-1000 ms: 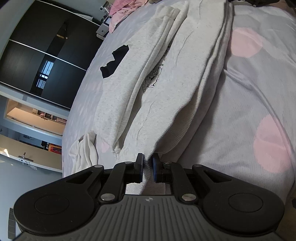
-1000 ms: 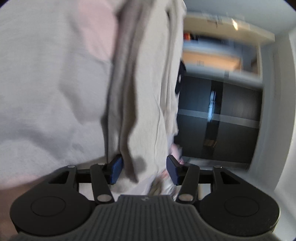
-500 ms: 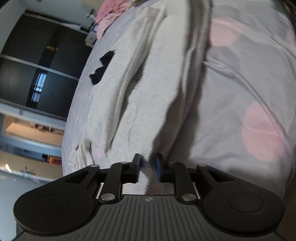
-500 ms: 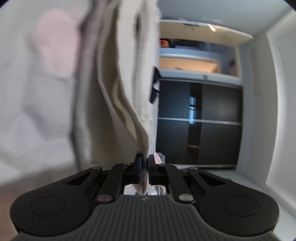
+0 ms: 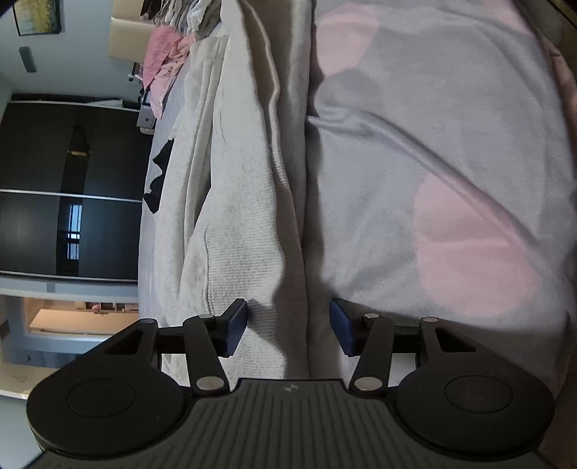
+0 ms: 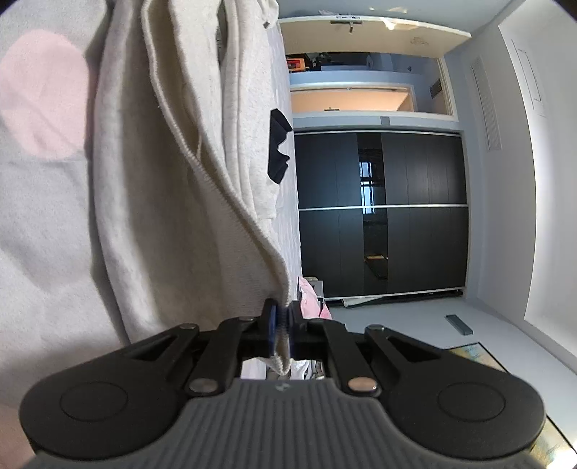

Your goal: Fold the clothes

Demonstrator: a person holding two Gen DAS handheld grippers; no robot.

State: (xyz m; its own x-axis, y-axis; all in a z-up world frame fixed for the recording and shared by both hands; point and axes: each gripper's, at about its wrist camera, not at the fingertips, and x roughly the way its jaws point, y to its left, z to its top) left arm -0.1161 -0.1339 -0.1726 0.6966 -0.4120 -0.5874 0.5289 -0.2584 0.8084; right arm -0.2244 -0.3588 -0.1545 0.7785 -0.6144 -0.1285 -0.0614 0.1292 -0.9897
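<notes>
The right tool (image 6: 280, 326) pinches the ribbed hem of the grey sweatshirt (image 5: 238, 223) lying on the bed (image 5: 450, 144); the left tool (image 5: 288, 330) is opening astride the fold, pads clear; next, likely regrasp lower.

Grey bedspread (image 5: 432, 151) with pink dots, dark sliding wardrobe (image 6: 382, 213), framed picture (image 5: 36, 16) on the wall, small dark flat object (image 6: 458, 324) on the floor.
</notes>
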